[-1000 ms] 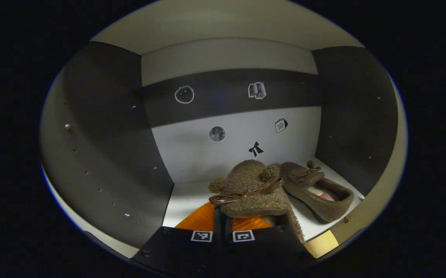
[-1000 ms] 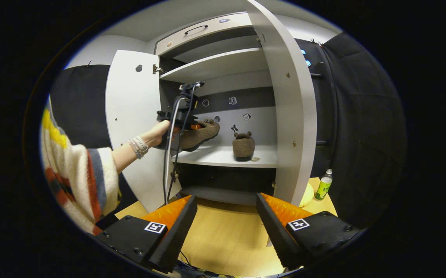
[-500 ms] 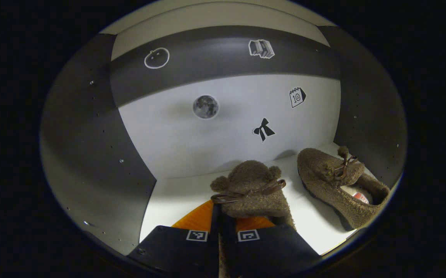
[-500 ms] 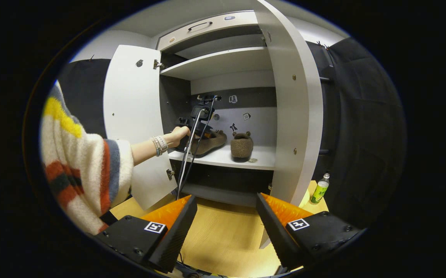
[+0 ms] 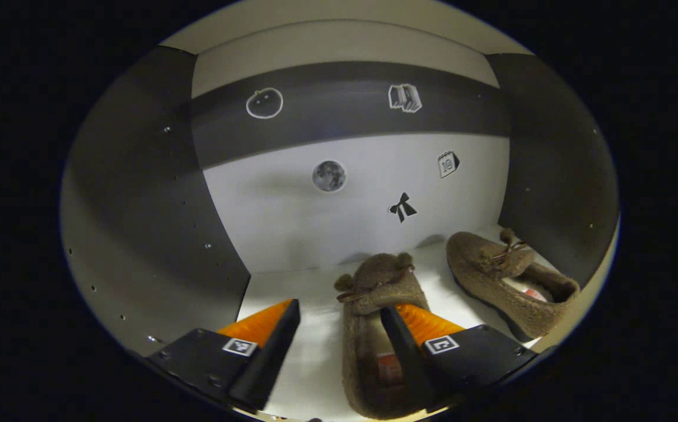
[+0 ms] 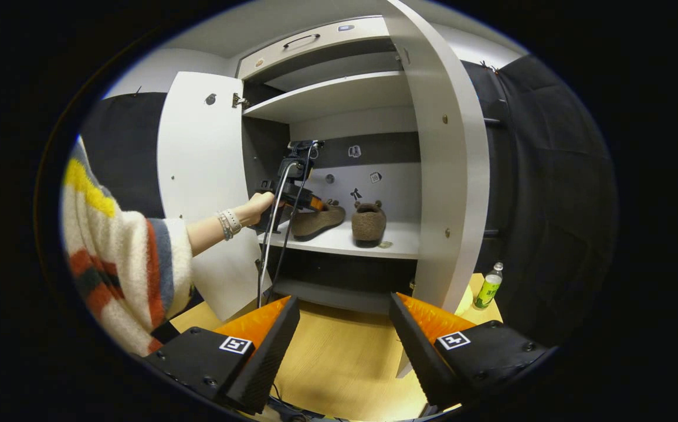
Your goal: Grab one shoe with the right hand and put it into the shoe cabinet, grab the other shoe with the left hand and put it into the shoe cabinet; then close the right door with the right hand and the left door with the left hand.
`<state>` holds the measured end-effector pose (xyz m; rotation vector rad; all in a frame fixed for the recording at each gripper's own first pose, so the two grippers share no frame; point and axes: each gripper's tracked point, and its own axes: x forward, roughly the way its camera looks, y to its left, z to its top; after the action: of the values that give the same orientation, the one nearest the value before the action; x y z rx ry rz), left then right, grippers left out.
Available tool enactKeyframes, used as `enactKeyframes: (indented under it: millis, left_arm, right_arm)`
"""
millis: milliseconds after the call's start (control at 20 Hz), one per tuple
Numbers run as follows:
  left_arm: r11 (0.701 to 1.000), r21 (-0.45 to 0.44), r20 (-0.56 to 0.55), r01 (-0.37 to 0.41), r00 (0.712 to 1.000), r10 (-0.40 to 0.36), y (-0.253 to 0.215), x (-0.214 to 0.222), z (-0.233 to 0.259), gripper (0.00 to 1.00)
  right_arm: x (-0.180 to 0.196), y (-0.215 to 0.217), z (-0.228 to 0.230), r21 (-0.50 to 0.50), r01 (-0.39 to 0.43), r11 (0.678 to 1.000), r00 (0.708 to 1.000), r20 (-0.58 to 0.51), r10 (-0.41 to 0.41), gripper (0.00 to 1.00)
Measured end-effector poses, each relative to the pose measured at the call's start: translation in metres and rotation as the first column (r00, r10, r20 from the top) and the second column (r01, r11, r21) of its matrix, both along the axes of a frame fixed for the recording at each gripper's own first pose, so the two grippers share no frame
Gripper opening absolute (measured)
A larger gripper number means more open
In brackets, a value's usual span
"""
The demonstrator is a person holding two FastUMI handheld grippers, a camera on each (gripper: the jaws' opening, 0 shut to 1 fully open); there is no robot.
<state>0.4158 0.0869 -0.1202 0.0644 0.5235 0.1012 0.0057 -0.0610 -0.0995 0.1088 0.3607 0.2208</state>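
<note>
Shoes sit side by side on the white middle shelf [image 5: 292,293] of the shoe cabinet [image 6: 339,97]. In the left gripper view the left tool [image 5: 339,328] is spread wide and grips nothing; the near shoe [image 5: 374,328] lies on the shelf between its fingers, toe toward the back wall, with the finger on the right of the picture over its opening, though contact there cannot be judged. The far shoe [image 5: 506,281] rests just beside it toward the right wall, angled, its bow on top. Small stickers [image 5: 328,176] dot the back panel. In the right gripper view the right tool [image 6: 345,340] hangs released above the wooden counter [image 6: 339,363], well apart from the cabinet, holding nothing. Both doors stand open: the left door [image 6: 201,176] swung wide, the right door [image 6: 450,164] edge-on. A hand [image 6: 257,205] in a striped sleeve [image 6: 122,264] holds the left tool at the shelf. A green bottle [image 6: 487,287] stands on the counter beyond the right door.
</note>
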Motion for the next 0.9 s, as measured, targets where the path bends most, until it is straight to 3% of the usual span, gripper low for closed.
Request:
enactKeyframes:
  millis: [100, 350, 500, 550, 700, 900]
  left_arm:
    - [1.000, 0.015, 0.031, 0.018, 0.999, -0.019, -0.001, -0.018, 0.017, 0.97]
    - [0.995, -0.042, 0.220, 0.090, 0.972, -0.079, -0.027, -0.090, 0.086, 0.97]
    - [0.982, -0.083, 0.408, 0.168, 0.905, -0.121, -0.057, -0.160, 0.147, 1.00]
    - [0.975, -0.107, 0.464, 0.194, 0.877, -0.123, -0.066, -0.185, 0.163, 0.97]
    - [0.962, -0.162, 0.582, 0.220, 0.808, -0.087, -0.075, -0.249, 0.194, 0.99]
    - [0.966, -0.122, 0.627, 0.227, 0.772, -0.102, -0.083, -0.318, 0.200, 0.95]
  right_arm:
    - [-0.001, 0.007, 0.009, 0.003, -0.017, 1.000, 1.000, 0.021, 0.016, 0.99]
    - [-0.005, 0.014, 0.036, -0.008, -0.023, 1.000, 0.994, 0.102, 0.023, 0.98]
    - [-0.008, 0.006, 0.053, -0.030, 0.003, 1.000, 0.987, 0.158, 0.002, 0.98]
    - [-0.010, 0.002, 0.057, -0.030, 0.012, 0.999, 0.985, 0.171, -0.007, 0.98]
    - [-0.016, -0.016, 0.069, -0.003, 0.040, 0.999, 0.982, 0.185, -0.039, 0.98]
    - [-0.021, -0.069, 0.077, -0.045, 0.128, 0.991, 0.972, 0.204, -0.116, 0.98]
